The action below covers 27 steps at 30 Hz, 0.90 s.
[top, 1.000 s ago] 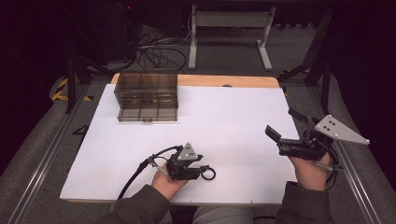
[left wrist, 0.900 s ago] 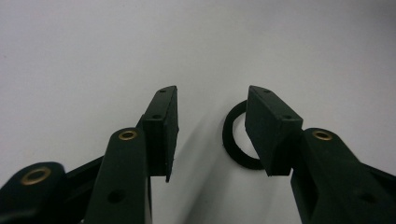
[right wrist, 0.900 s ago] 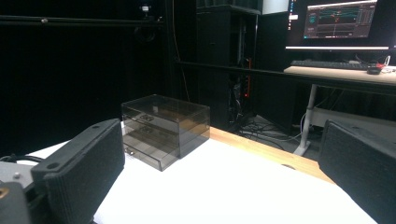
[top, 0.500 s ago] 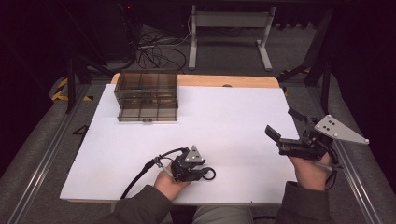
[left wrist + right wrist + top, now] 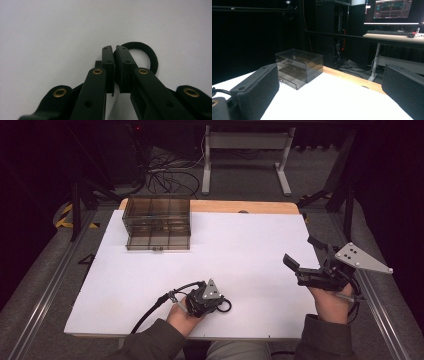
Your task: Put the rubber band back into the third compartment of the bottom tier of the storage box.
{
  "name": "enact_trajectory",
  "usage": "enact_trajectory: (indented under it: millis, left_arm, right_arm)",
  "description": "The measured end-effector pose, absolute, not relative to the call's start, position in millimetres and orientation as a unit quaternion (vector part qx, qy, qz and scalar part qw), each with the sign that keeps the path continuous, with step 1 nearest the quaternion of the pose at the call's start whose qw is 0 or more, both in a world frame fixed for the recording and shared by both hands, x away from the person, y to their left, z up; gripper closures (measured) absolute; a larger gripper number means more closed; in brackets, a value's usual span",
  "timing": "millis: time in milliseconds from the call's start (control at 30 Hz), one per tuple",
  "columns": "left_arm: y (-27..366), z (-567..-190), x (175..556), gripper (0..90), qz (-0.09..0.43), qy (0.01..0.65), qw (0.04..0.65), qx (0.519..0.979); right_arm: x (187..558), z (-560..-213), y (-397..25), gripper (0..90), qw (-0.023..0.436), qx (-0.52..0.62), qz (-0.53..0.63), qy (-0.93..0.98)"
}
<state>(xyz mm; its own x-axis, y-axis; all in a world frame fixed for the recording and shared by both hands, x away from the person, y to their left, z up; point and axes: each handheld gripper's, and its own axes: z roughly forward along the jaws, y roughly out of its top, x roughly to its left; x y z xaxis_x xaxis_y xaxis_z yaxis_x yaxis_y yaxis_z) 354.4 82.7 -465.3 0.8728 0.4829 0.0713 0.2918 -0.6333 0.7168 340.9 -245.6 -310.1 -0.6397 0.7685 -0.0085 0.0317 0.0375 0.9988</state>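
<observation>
**Pinching a black ring near the table's front edge**

Gripping a black rubber ring (image 5: pixel 140 56), the left gripper (image 5: pixel 114 48) is pressing its jaws together on the ring's near rim, with most of the loop sticking out to one side. In the high view the ring (image 5: pixel 226 306) is lying on the white table (image 5: pixel 240 245) close to its front edge, touching the left gripper (image 5: pixel 218 305) and well apart from the smoky drawer box (image 5: pixel 157 222) at the far left corner. The right gripper (image 5: pixel 302 254) is hovering over the table's right side, jaws spread wide and holding nothing, pointing toward the drawer box (image 5: pixel 298 67).

The grip is looking thin and off-centre, so a good lift probably means keeping the jaws firmly clenched, raising the ring slowly and straight up, and watching that the rubber is not twisting or slipping out sideways.
</observation>
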Motion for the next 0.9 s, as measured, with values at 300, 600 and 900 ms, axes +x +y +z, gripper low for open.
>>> enact_trajectory:
  millis: [300,600,900]
  left_arm:
    - [85.7,-454.9,353.4,86.0,0.146,0.216,0.376,0.889]
    - [97.6,-441.1,356.8,86.0,0.161,0.231,0.4,0.872]
    - [108.3,-429.4,363.9,86.0,0.176,0.238,0.415,0.86]
  right_arm:
    - [342.2,-311.3,-244.2,2.1,0.293,0.304,0.622,0.66]
    - [341.9,-311.1,-242.8,2.1,0.293,0.302,0.622,0.66]
    - [342.1,-311.5,-242.3,2.1,0.292,0.302,0.622,0.661]
